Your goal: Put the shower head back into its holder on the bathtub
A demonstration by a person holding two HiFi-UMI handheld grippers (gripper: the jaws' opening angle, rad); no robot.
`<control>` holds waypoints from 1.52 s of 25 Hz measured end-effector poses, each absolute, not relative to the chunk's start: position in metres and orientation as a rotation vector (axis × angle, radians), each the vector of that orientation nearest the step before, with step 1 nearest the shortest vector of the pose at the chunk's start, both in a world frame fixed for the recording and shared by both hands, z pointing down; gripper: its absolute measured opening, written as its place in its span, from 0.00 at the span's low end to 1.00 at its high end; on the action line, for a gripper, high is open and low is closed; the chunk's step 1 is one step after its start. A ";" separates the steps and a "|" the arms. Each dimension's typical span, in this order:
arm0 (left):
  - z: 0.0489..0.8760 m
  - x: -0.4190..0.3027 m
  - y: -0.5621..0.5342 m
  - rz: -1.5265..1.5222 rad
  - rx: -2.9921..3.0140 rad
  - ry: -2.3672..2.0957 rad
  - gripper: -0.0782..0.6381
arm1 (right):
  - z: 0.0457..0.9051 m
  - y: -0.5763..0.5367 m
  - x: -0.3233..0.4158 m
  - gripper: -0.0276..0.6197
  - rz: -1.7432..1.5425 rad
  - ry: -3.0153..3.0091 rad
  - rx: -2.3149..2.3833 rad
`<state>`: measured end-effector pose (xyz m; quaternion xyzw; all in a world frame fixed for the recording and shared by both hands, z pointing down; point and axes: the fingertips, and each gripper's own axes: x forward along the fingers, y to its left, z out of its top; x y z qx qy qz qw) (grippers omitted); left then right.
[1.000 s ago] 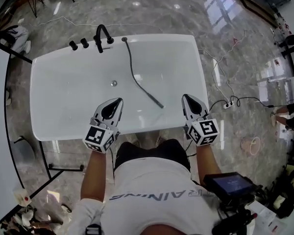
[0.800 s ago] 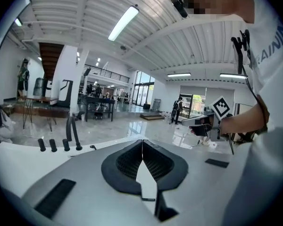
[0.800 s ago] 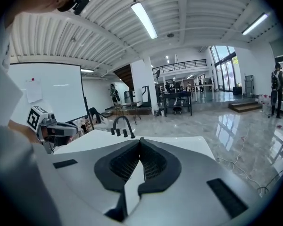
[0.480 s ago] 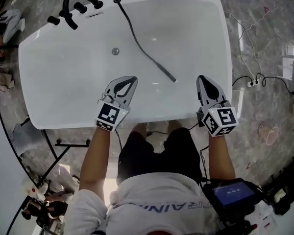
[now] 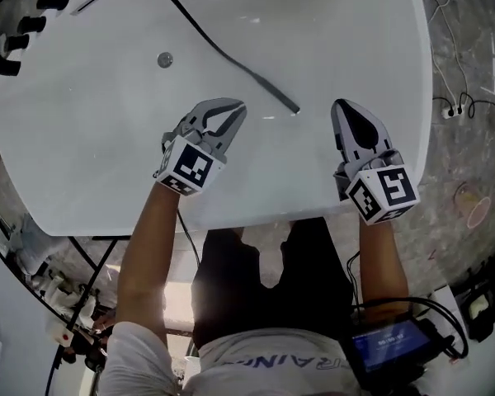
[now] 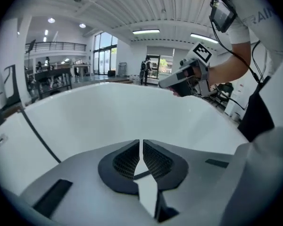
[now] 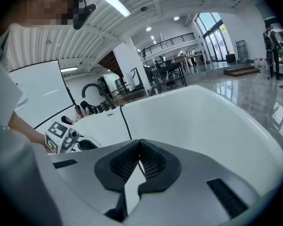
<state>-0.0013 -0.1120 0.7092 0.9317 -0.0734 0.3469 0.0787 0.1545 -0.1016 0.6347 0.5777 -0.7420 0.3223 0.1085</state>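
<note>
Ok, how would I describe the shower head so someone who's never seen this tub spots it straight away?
Find the big white bathtub. A black hose trails from its far rim down inside, and the shower head is the slim dark wand at the hose's loose end, lying in the tub. Unlike the small round drain nearby, it is long, thin and dark.

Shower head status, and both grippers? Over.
Left gripper shut, empty. Right gripper shut, empty. Shower head lying loose in bathtub, just ahead between both grippers, not yet grasped. Nothing blocking it.
</note>
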 end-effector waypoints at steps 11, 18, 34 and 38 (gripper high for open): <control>0.965 0.055 -0.089 1.445 2.802 0.365 0.26 | 0.813 -0.119 0.160 0.05 0.978 -2.207 1.457; 1.019 0.065 -0.072 1.703 2.790 0.730 0.34 | 0.833 -0.124 0.152 0.06 0.995 -2.205 1.348; 1.089 0.081 -0.042 1.968 2.837 1.169 0.35 | 0.845 -0.114 0.142 0.05 1.092 -2.142 1.258; 1.097 0.080 -0.032 1.970 2.827 1.289 0.35 | 0.848 -0.119 0.137 0.05 1.097 -2.140 1.244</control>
